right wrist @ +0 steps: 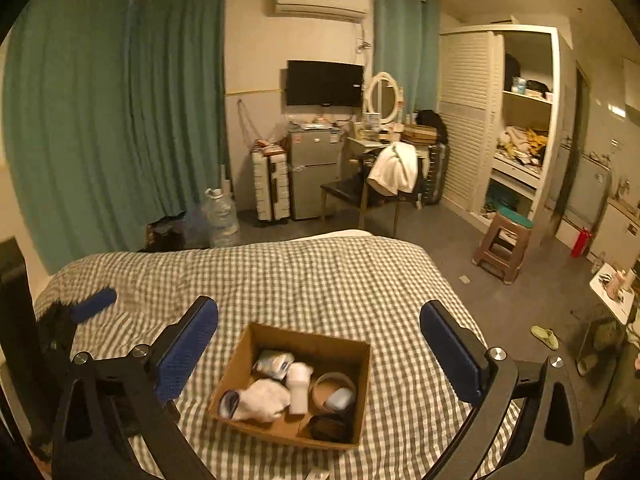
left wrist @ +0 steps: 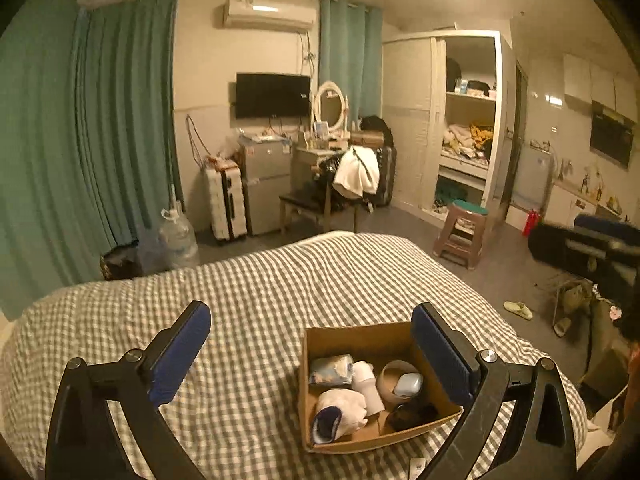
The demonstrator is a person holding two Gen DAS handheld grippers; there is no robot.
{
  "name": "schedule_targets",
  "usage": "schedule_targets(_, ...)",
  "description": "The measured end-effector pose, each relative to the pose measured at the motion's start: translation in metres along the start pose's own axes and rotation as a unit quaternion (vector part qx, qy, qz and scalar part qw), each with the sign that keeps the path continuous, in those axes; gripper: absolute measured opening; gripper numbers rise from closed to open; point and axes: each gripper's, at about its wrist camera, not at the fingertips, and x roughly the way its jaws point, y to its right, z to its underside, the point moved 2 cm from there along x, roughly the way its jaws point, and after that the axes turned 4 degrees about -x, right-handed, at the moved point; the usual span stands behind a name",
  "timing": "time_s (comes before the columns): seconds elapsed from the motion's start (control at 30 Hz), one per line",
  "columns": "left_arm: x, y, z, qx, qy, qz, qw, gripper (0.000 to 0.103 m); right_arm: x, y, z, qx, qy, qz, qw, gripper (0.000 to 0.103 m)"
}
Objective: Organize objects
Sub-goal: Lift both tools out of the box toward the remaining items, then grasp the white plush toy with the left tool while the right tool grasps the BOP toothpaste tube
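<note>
Left wrist view: the left gripper (left wrist: 310, 346) hangs above the bed (left wrist: 248, 280) with its blue-padded fingers (left wrist: 182, 354) spread wide and nothing between them. A cardboard box (left wrist: 360, 340) sits on the checked bedcover, toward the right finger, whose tip overlaps the box's right wall in the picture. Inside the box lie a rolled white sock (left wrist: 340, 410), a small white bottle (left wrist: 370, 386), a packet (left wrist: 330, 369) at the back left, a ring of tape (left wrist: 388, 374) with a pale blue case (left wrist: 408, 384) resting in it, and a dark item (left wrist: 412, 414) at the front right that is too dim to name. Part of the right gripper (left wrist: 592, 244) shows blurred at the right edge. Right wrist view: the right gripper (right wrist: 318, 346) is likewise open wide and empty above the bed (right wrist: 280, 276), with the box (right wrist: 312, 344) lying between its fingers (right wrist: 188, 354) and lower in the frame. The sock (right wrist: 262, 402), bottle (right wrist: 299, 390), packet (right wrist: 275, 363), tape (right wrist: 326, 382), blue case (right wrist: 340, 398) and dark item (right wrist: 330, 426) all lie in the box. A blue pad of the left gripper (right wrist: 94, 304) shows blurred at the left, above the bedcover.
</note>
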Motion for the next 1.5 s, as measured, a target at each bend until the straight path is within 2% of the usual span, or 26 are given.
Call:
schedule_targets(0.1, -0.027, -0.006, 0.003, 0.009, 0.009, -0.001, 0.9999, 0.103, -0.018, -0.002, 0.007, -0.010, -0.010, -0.011, 1.000, 0.102)
schedule_targets(0.23, -0.051, -0.016, 0.018, 0.000, 0.003, 0.004, 1.0000, 0.103, -0.041, -0.009, 0.033, -0.056, -0.008, 0.018, 0.998, 0.102)
schedule_targets(0.3, -0.057, -0.018, 0.029, -0.005, -0.004, -0.001, 1.0000, 0.103, -0.048, -0.010, 0.051, -0.067, -0.011, 0.019, 0.997, 0.102)
schedule_targets(0.43, -0.061, -0.013, 0.057, -0.015, -0.018, -0.015, 0.9996, 0.103, -0.056, -0.006, 0.090, -0.060, -0.020, 0.006, 0.998, 0.102)
schedule_targets(0.6, -0.044, 0.004, 0.095, -0.035, -0.027, -0.018, 0.9988, 0.103, -0.058, 0.006, 0.130, -0.044, -0.010, 0.011, 0.999, 0.101)
schedule_targets(0.7, -0.030, 0.016, 0.120, -0.030, -0.037, -0.020, 0.9987, 0.103, -0.043, 0.015, 0.157, -0.020, -0.027, -0.004, 0.999, 0.101)
schedule_targets(0.8, -0.011, 0.032, 0.150, 0.001, -0.056, -0.011, 0.9983, 0.103, -0.017, 0.019, 0.185, -0.007, -0.050, -0.014, 0.999, 0.101)
schedule_targets(0.93, 0.023, 0.039, 0.193, 0.016, -0.100, -0.005, 0.9949, 0.103, 0.029, 0.020, 0.220, 0.000, -0.117, -0.031, 0.993, 0.101)
schedule_targets(1.1, 0.063, 0.040, 0.238, 0.003, -0.165, 0.001, 0.9863, 0.103, 0.061, 0.022, 0.248, -0.036, -0.150, -0.004, 0.988, 0.101)
schedule_targets(1.2, 0.072, 0.045, 0.254, 0.022, -0.173, 0.004, 0.9847, 0.103, 0.081, 0.028, 0.262, -0.015, -0.170, -0.031, 0.985, 0.101)
schedule_targets(1.33, 0.075, 0.049, 0.270, 0.034, -0.178, 0.024, 0.9831, 0.103, 0.106, 0.034, 0.283, -0.010, -0.203, -0.023, 0.979, 0.101)
schedule_targets(1.5, 0.088, 0.057, 0.290, 0.050, -0.215, 0.039, 0.9746, 0.103, 0.119, 0.038, 0.294, 0.004, -0.218, -0.036, 0.975, 0.101)
